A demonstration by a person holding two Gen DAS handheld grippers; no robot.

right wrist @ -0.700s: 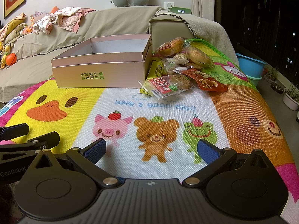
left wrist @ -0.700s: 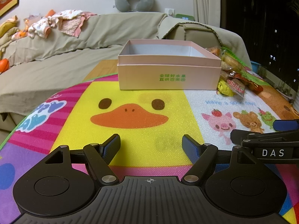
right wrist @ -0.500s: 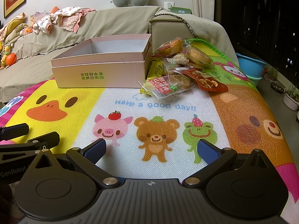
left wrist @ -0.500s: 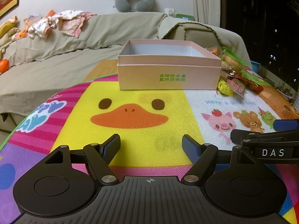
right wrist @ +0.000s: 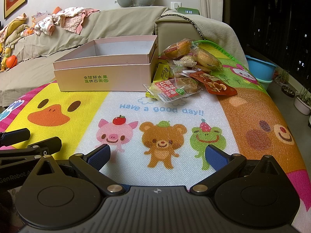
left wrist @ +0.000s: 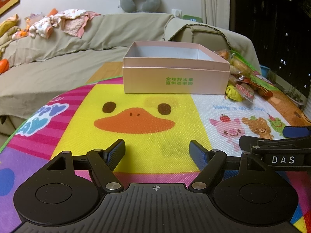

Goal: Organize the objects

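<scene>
Your left gripper (left wrist: 157, 149) and right gripper (right wrist: 157, 154): jaws spread, empty, low over the mat's (right wrist: 124, 97) near edge. Pink box (right wrist: 108, 66): far edge, open-topped. Snack packets (right wrist: 186, 71): heaped touching the box's right side.

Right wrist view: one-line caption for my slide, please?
Open right gripper rests low on the cartoon mat, facing an empty pink box with a snack pile beside it.

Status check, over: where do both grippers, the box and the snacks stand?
Left gripper open, right gripper open, both holding nothing. Pink cardboard box without contents. Pile of wrapped snacks beside it on cartoon mat. Path unobstructed.
</scene>
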